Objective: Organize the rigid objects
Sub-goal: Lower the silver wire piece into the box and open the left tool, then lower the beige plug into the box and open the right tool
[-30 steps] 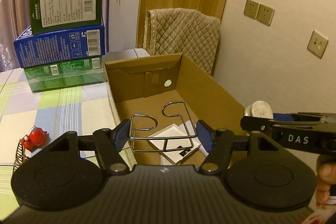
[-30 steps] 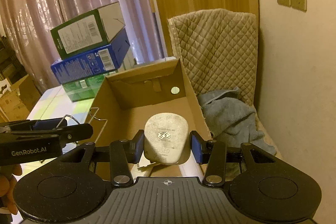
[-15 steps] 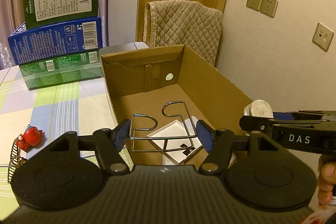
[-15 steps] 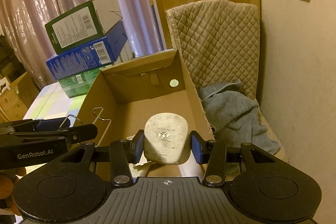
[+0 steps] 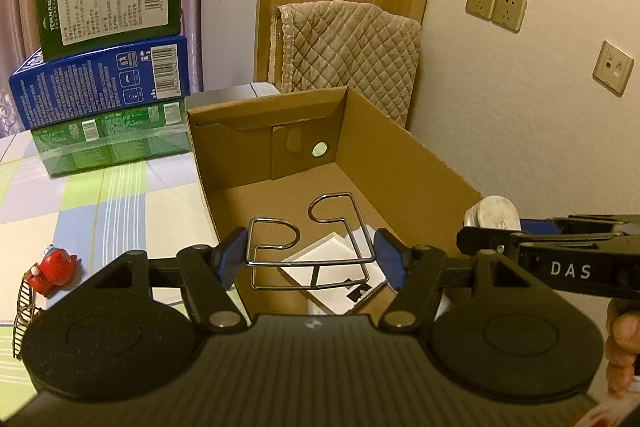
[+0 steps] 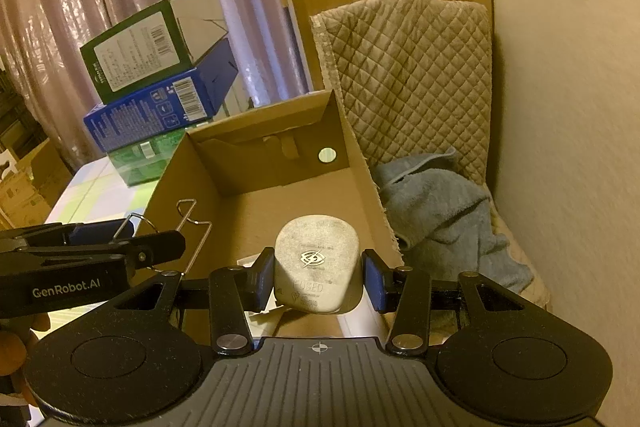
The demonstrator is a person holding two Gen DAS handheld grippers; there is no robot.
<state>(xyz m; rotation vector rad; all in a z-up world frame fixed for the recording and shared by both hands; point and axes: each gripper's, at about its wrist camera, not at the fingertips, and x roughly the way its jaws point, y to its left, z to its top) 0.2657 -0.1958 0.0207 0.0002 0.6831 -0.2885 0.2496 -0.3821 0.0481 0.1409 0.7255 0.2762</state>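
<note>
Cardboard box (image 5: 408,163): open-topped, brown, plain inner walls, a round hole in the far wall, standing on a table covered by a checked cloth (image 5: 100,211) in green, white and pale blue; a white card with a black mark lies on its floor. Stack of three cartons (image 5: 104,83) just left of the box: dark green on top, label reading "TERUN" with a barcode; blue in the middle with a barcode and small icons; translucent green at the bottom. Quilted beige cover (image 6: 408,75) behind the box, a blue towel (image 6: 436,207) beside it. Wire rack (image 5: 312,247): thin bright metal rod bent into two hooked loops and a rectangular frame, held above the near end of the box, gripped between the blue pads of the left gripper (image 5: 312,257), whose side reads "GenRobot.AI". Plug adapter (image 6: 318,263): rounded grey-white body, scuffed, printed emblem and the word "FUSED", held over the box's right part, clamped by the right gripper (image 6: 318,277), marked "DAS". Small red toy (image 5: 56,265) on the cloth, well left of the box.
</note>
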